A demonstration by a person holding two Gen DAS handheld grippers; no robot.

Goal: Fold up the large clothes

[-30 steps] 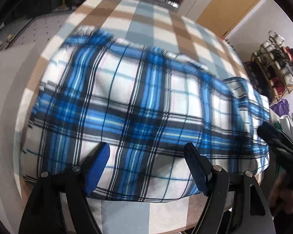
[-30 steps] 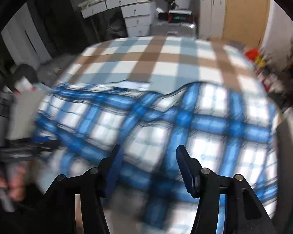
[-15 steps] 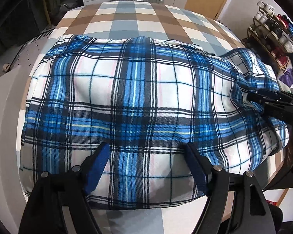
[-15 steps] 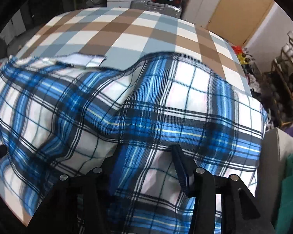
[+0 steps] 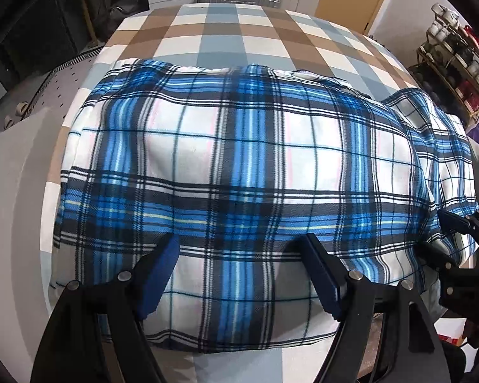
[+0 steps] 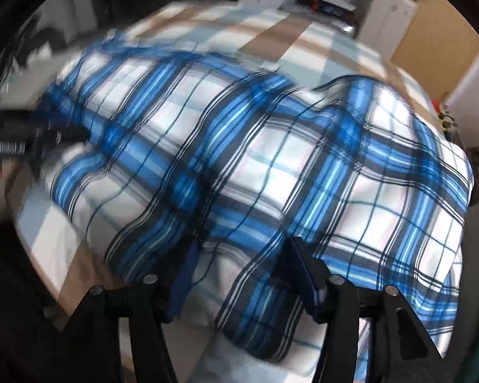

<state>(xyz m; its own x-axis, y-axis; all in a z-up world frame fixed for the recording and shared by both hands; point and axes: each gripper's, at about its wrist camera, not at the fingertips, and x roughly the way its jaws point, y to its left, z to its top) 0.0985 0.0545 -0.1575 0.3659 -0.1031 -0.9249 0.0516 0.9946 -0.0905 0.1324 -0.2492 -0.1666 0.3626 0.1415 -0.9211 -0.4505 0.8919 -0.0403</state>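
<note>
One plaid shirt (image 5: 239, 159), one checked tablecloth (image 5: 239, 32), two grippers over it

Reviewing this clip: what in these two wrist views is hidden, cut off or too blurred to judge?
- Left wrist view: the right gripper is cut off by the frame's right edge, so its jaw gap is unreadable there.
- Right wrist view: motion blur smears the plaid garment, so whether the opening right gripper's pads touch the cloth is unclear.
- Right wrist view: the left gripper is a blurred streak at the left edge.
- Both views: the garment's underside and folded layers lie hidden against the checked table cover.
</note>
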